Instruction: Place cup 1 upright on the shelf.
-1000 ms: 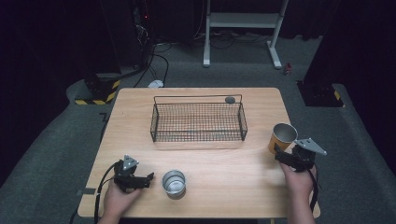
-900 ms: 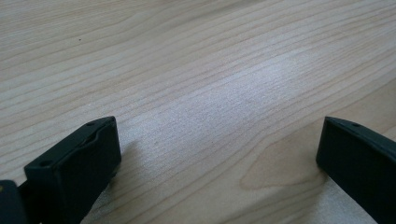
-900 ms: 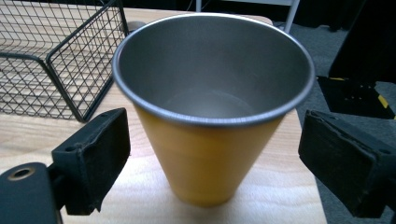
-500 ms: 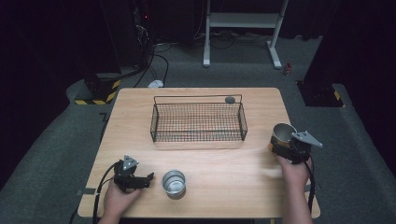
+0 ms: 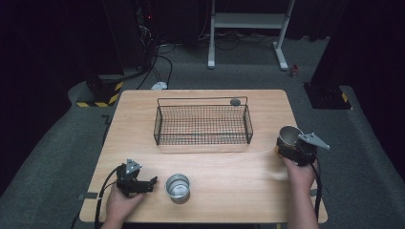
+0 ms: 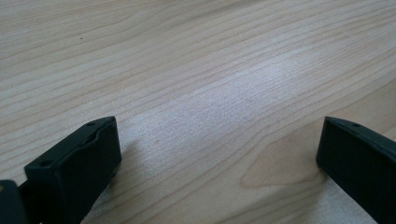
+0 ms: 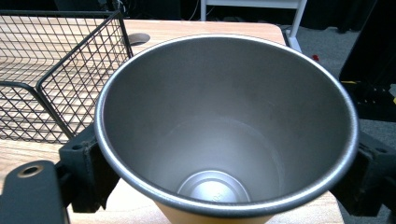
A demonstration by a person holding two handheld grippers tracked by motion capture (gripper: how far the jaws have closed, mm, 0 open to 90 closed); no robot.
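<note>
Right gripper (image 5: 289, 147) clamps orange steel-lined cup (image 7: 227, 126) at table's (image 5: 229, 162) right edge, beside wire basket (image 5: 202, 125). Left gripper (image 5: 143, 183) spread wide, nothing held, resting near second steel cup (image 5: 177, 187). No legible writing or brand; cup-bottom embossing too blurred.

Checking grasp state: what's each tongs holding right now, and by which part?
Right tongs: jaws on either side of the orange cup, just below its rim; whether they are clamped cannot be told. Left tongs: open over bare table, holding nothing.
</note>
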